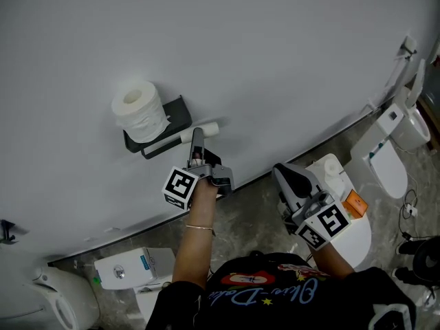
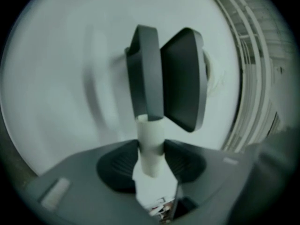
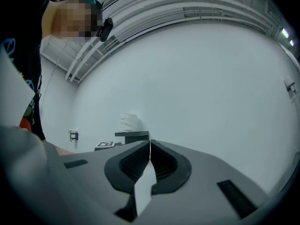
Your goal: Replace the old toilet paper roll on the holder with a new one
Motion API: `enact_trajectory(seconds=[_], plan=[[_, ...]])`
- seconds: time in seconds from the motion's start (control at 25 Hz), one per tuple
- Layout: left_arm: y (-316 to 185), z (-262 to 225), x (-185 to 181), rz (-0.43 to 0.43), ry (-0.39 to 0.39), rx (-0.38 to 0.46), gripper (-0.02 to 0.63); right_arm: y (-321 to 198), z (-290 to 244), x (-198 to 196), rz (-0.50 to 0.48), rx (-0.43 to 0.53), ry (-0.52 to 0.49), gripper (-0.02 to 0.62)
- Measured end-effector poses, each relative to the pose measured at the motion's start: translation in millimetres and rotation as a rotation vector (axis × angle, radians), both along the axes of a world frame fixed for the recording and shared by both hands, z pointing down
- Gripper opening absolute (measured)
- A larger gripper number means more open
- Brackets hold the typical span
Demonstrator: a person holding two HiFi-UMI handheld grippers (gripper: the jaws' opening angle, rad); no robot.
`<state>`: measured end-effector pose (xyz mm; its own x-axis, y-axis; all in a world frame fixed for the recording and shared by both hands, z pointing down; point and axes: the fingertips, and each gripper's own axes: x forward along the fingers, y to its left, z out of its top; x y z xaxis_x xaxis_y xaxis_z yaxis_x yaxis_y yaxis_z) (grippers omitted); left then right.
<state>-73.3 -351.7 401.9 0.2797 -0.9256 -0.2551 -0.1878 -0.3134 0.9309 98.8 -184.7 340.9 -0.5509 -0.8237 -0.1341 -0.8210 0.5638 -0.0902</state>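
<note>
White paper roll [image 1: 139,111]; matt black holder [image 1: 177,113]; off-white tube [image 1: 210,129]; plain pale grey wall [image 1: 275,60]; mottled grey-brown floor [image 1: 254,212].

Plain pale grey wall [image 1: 275,60] fills most of my view ahead, bare, evenly lit. Dark skirting line [image 1: 330,130] where wall meets floor. Floor [image 1: 254,218] grey, mottled stone look. White toilet [image 1: 402,136] against wall at far right; another white fixture [image 1: 357,239] close to my right, orange piece [image 1: 355,203] on it. White toilet [image 1: 58,301] and white box [image 1: 134,267] at lower left. Cables [image 1: 410,208] on floor at right. Small dark bracket [image 1: 5,231] on wall at far left. Overhead: pale rails [image 3: 187,3], bright light strip [image 3: 284,33].
</note>
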Motion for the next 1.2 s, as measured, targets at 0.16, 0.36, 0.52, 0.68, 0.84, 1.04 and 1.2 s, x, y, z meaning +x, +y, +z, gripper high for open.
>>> enact_trajectory(seconds=[0.16, 0.36, 0.52, 0.68, 0.84, 1.04, 1.2], plan=[[3, 5, 30, 0.06, -0.016, -0.015, 0.17, 4, 1, 14, 0.033, -0.005, -0.006, 0.014], [32, 11, 35, 0.074, 0.013, -0.03, 0.17, 7, 4, 16, 0.031, -0.016, -0.016, 0.014], [69, 4, 11, 0.033, -0.07, -0.005, 0.17, 9, 4, 2, -0.016, -0.015, -0.02, 0.014], [111, -6, -24, -0.049, -0.291, 0.023, 0.17, 10, 5, -18, -0.085, -0.016, -0.023, 0.014], [149, -6, -50, -0.144, -0.782, 0.038, 0.17, 13, 11, -38, -0.145, -0.029, -0.023, 0.014], [199, 7, -75, -0.275, -1.281, 0.003, 0.17, 22, 20, -61, -0.212, -0.023, -0.001, 0.014], [222, 12, -86, -0.31, -1.301, -0.035, 0.17, 29, 22, -71, -0.242, -0.027, 0.0, 0.014]])
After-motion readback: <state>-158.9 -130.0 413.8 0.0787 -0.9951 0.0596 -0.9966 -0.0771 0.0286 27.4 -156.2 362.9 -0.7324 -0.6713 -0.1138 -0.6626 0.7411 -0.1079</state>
